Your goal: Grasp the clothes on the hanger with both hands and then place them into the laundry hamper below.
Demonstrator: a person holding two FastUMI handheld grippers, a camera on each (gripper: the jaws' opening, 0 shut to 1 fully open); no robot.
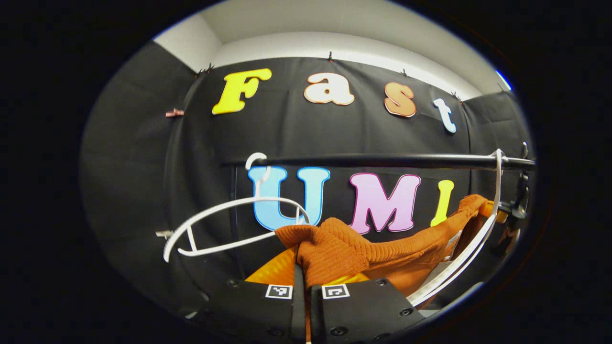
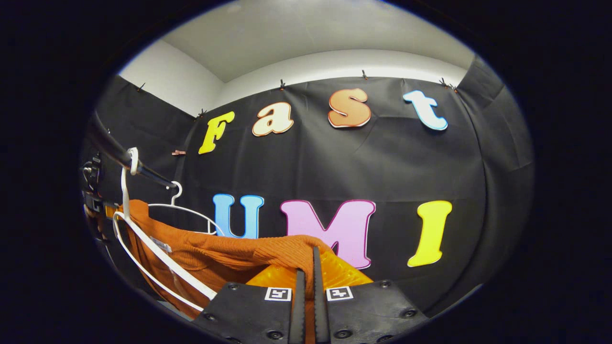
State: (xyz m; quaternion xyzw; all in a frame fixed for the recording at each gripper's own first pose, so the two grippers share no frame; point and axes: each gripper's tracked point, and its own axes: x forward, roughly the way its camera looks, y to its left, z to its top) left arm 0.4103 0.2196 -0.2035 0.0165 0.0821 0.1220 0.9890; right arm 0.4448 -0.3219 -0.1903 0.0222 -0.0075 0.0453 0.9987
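An orange ribbed knit garment (image 1: 382, 251) stretches between my two grippers, partly draped over a white hanger (image 1: 471, 253) that hooks on the black rail (image 1: 382, 161). My left gripper (image 1: 302, 267) is shut on one edge of the garment, cloth bunched above its fingers. In the right gripper view the same garment (image 2: 224, 255) runs left toward the white hanger (image 2: 158, 255). My right gripper (image 2: 307, 267) is shut on the garment's other edge. The hamper is out of sight.
A second, bare white hanger (image 1: 224, 224) hangs on the rail to the left in the left gripper view, and shows small behind the garment in the right gripper view as a bare hanger (image 2: 184, 208). The rail's end fitting (image 1: 519, 205) stands at the right.
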